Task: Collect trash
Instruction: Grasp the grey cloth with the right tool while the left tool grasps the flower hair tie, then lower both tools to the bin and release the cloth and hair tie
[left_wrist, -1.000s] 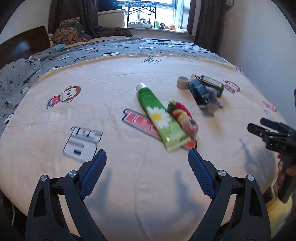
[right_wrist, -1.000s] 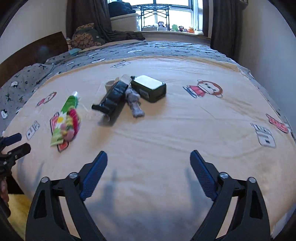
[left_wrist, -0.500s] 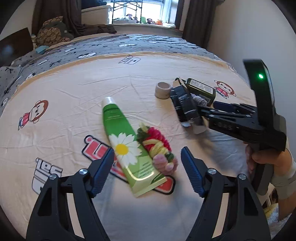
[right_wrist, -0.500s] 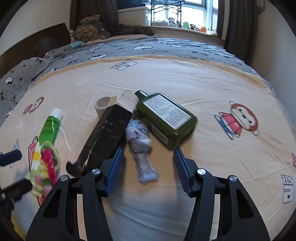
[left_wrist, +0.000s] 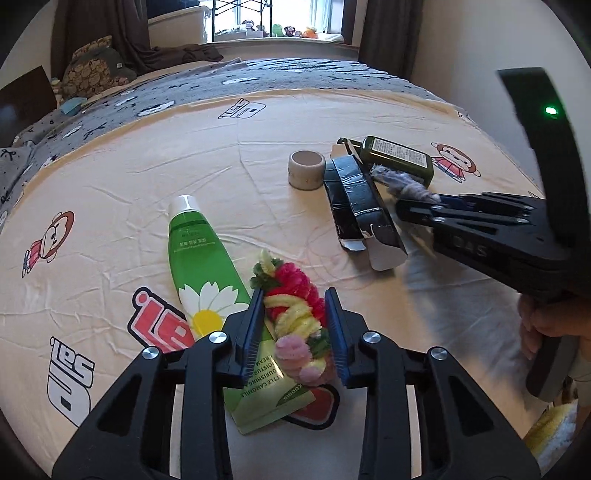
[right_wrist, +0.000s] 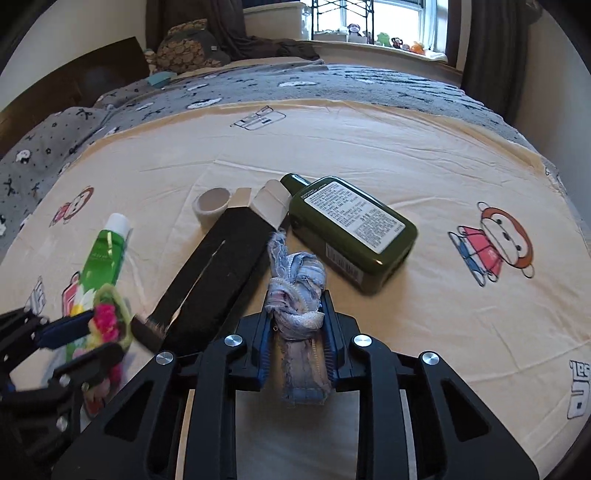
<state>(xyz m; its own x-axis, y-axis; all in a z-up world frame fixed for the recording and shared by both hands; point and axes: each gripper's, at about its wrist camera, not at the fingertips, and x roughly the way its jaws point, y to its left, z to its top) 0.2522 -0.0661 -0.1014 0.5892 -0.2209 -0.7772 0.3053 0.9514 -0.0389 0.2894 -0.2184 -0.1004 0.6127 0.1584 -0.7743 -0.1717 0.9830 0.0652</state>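
While both tongs close on scraps, the trash lies on the bed.

Clamped between the left tongs (left_wrist: 294, 334) is a fuzzy bundle (left_wrist: 295, 314) of pink and yellow pipe-cleaner, resting partly on a green tube (left_wrist: 199, 266). The right tongs (right_wrist: 295, 332) pinch a frayed denim scrap (right_wrist: 295, 291), which sits between a flattened black box (right_wrist: 218, 266) and a green bottle (right_wrist: 354, 232), with a tape roll (right_wrist: 211, 205) beyond. All of it rests on the cream sheet (right_wrist: 406, 147). The left blades look close to the tube, so lifting may drag it along. The limp scrap could snag the box flap, or slip if gripped only by its fringe.
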